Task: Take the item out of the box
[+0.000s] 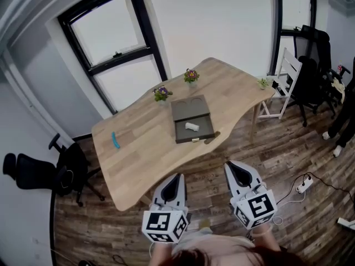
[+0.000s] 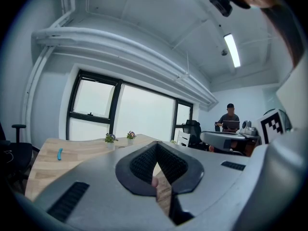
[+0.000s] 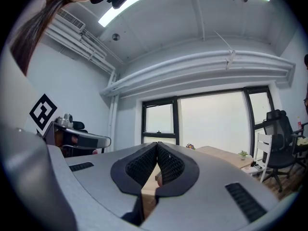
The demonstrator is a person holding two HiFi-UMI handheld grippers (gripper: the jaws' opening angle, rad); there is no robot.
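A dark grey box (image 1: 192,118) lies open on the wooden table (image 1: 144,143), lid folded back toward the window. A small white item (image 1: 192,127) rests inside its front half. My left gripper (image 1: 178,177) and right gripper (image 1: 229,164) hang in the air short of the table's near edge, over the floor, well apart from the box. Both point toward the table. In the left gripper view the jaws (image 2: 156,146) meet at their tips with nothing between them. The jaws (image 3: 157,146) in the right gripper view are likewise pressed together and empty.
Two small potted flowers (image 1: 162,93) (image 1: 191,76) stand behind the box and a third pot (image 1: 263,83) sits at the table's right corner. A blue object (image 1: 115,140) lies at the left. A white folding chair (image 1: 282,85) and black office chairs (image 1: 69,168) flank the table. A power strip (image 1: 303,184) lies on the floor.
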